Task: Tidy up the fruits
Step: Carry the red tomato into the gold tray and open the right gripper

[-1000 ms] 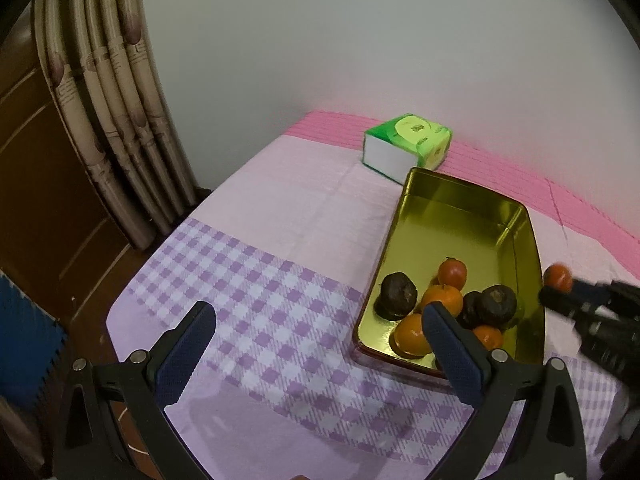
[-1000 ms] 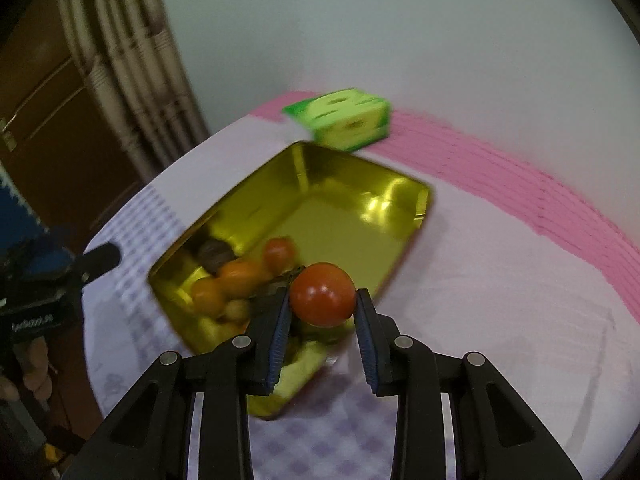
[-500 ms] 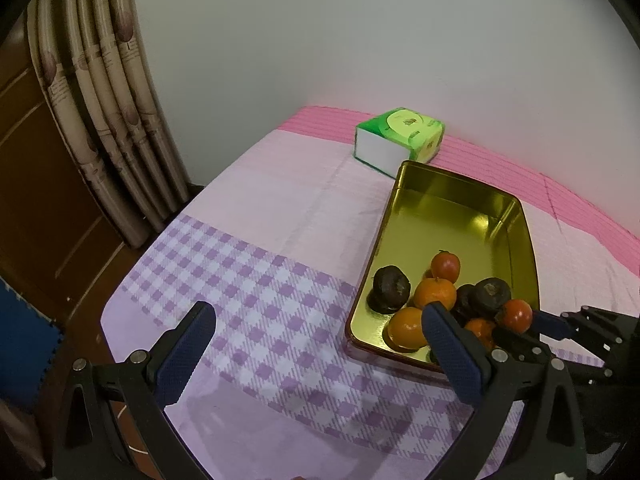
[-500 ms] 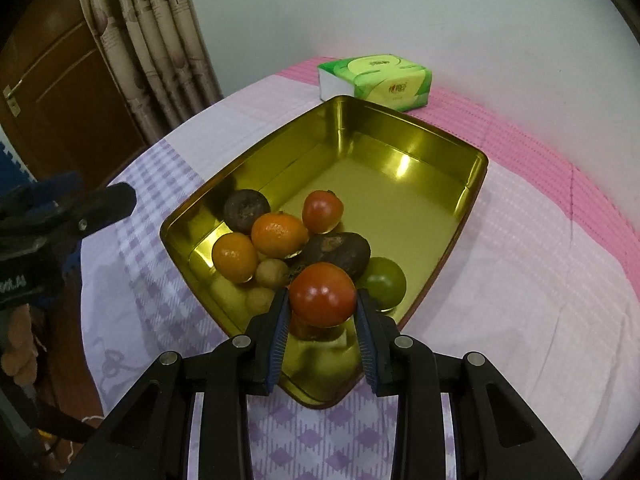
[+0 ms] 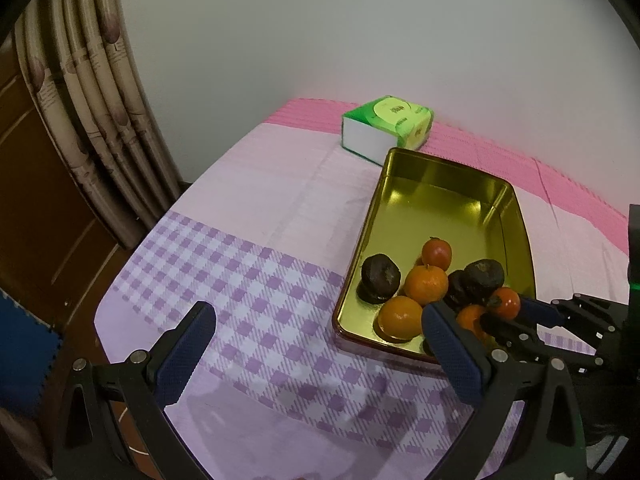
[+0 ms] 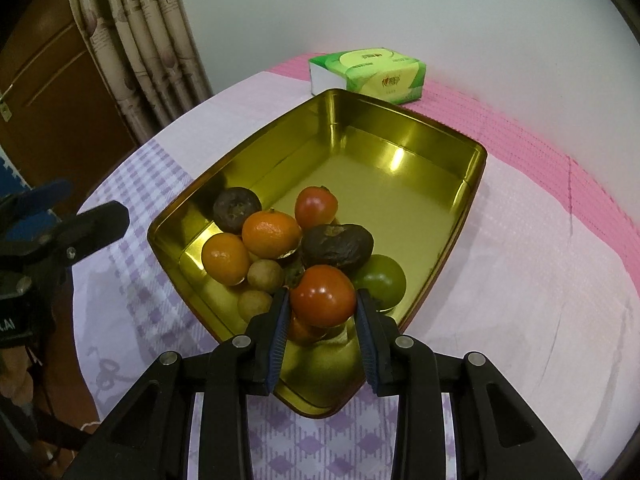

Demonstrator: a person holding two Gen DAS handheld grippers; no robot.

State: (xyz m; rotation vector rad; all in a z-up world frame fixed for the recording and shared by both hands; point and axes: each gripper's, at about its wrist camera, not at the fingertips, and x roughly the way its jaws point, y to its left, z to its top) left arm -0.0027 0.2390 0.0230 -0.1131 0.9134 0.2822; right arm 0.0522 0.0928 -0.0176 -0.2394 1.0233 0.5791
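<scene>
My right tongs (image 6: 322, 312) are clenched on a red tomato (image 6: 322, 295) just above the fruit heap at the near end of the gold tray (image 6: 472, 184). I judge that releasing here lets it roll off the pile. My left tongs (image 5: 316, 354) hang released over the worktop (image 5: 256, 280).

Gold tin tray (image 6: 460, 152), shiny inside. Red-orange tomato (image 6: 322, 295) between blue pads (image 6: 280, 328). Two orange mandarins (image 6: 271, 233), dark brown fruits (image 6: 338, 245), one green fruit (image 6: 382, 283), tan longans (image 6: 265, 276). Cloth (image 5: 248, 272): lilac-white check, pale pink, pink stripe. Green-white tissue pack (image 6: 368, 75). Beige patterned curtain (image 5: 100, 92).
</scene>
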